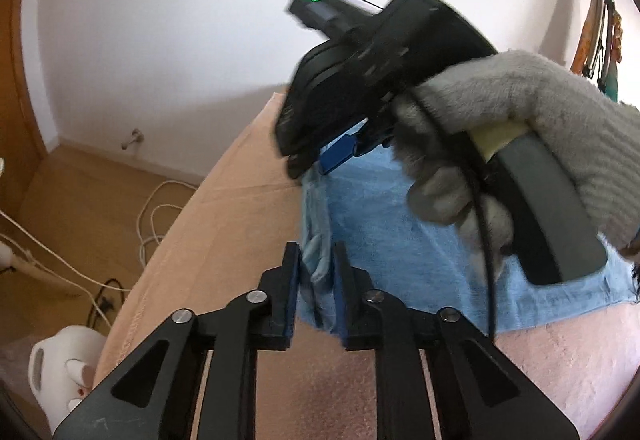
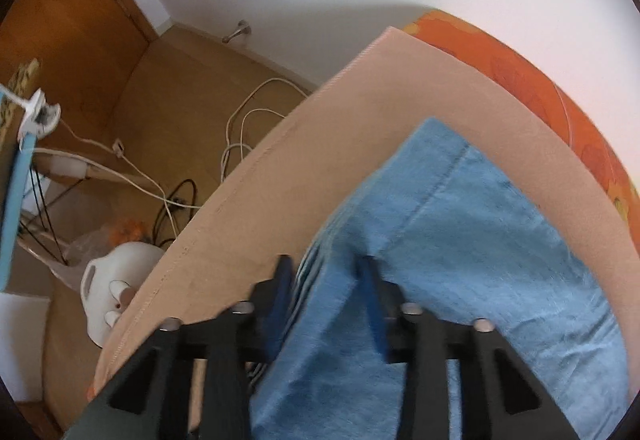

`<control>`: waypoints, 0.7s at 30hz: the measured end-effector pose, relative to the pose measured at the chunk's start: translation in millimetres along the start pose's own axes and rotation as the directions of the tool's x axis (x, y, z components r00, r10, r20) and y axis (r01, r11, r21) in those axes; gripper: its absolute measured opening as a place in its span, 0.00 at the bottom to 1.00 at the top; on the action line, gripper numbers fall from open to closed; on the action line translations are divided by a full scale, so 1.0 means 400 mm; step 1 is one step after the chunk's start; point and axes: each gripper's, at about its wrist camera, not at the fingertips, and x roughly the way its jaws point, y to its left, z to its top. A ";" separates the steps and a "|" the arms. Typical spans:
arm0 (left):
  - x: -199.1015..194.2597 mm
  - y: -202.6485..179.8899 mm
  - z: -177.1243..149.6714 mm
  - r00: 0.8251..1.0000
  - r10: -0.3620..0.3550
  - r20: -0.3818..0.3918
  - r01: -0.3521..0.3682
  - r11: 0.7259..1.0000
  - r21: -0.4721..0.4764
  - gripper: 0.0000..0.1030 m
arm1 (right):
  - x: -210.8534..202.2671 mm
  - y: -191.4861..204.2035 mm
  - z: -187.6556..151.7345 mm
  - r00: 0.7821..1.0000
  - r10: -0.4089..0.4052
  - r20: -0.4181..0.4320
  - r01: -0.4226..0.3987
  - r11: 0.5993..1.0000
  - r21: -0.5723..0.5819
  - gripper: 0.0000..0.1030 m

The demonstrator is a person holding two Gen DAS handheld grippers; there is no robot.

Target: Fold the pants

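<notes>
Light blue denim pants [image 1: 400,224] lie on a peach cloth [image 1: 224,220] that covers the bed. My left gripper [image 1: 316,264] is shut on a bunched fold at the pants' left edge, with blue fabric squeezed between its pads. Further along that same edge is my right gripper [image 1: 344,156], held by a hand in a grey glove [image 1: 540,112] and pointing steeply down. In the right wrist view, the right gripper [image 2: 326,280] has a thick fold of the pants [image 2: 480,240] between its blue pads, which press on it. The glove and gripper body hide the far part of the pants.
The peach cloth's hemmed edge [image 2: 224,208] drops off to a wooden floor on the left. White cables [image 2: 240,120] and a white appliance [image 2: 116,280] lie on that floor. An orange patterned cover [image 2: 540,80] shows beyond the cloth. A white wall stands behind.
</notes>
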 end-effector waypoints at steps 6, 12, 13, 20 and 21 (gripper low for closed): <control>0.036 0.015 0.003 0.999 0.017 -0.049 -0.019 0.999 -0.041 0.53 | -0.012 -0.045 -0.010 0.996 0.089 0.014 -0.090 0.994 0.059 0.10; 0.062 0.040 0.027 0.997 -0.062 -0.040 0.057 0.992 -0.115 0.10 | -0.054 -0.083 -0.039 0.988 0.135 0.072 -0.141 0.986 0.087 0.05; 0.051 0.034 0.033 0.996 -0.079 -0.031 0.075 0.991 -0.113 0.10 | -0.072 -0.092 -0.048 0.985 0.145 0.094 -0.153 0.984 0.089 0.05; -0.040 -0.071 0.098 0.991 -0.130 0.032 0.131 0.991 -0.031 0.09 | -0.246 -0.176 -0.110 0.955 0.201 0.217 -0.229 0.967 0.111 0.04; -0.054 -0.092 0.108 0.989 -0.139 0.040 0.140 0.990 -0.019 0.09 | -0.276 -0.189 -0.121 0.952 0.202 0.232 -0.231 0.967 0.109 0.04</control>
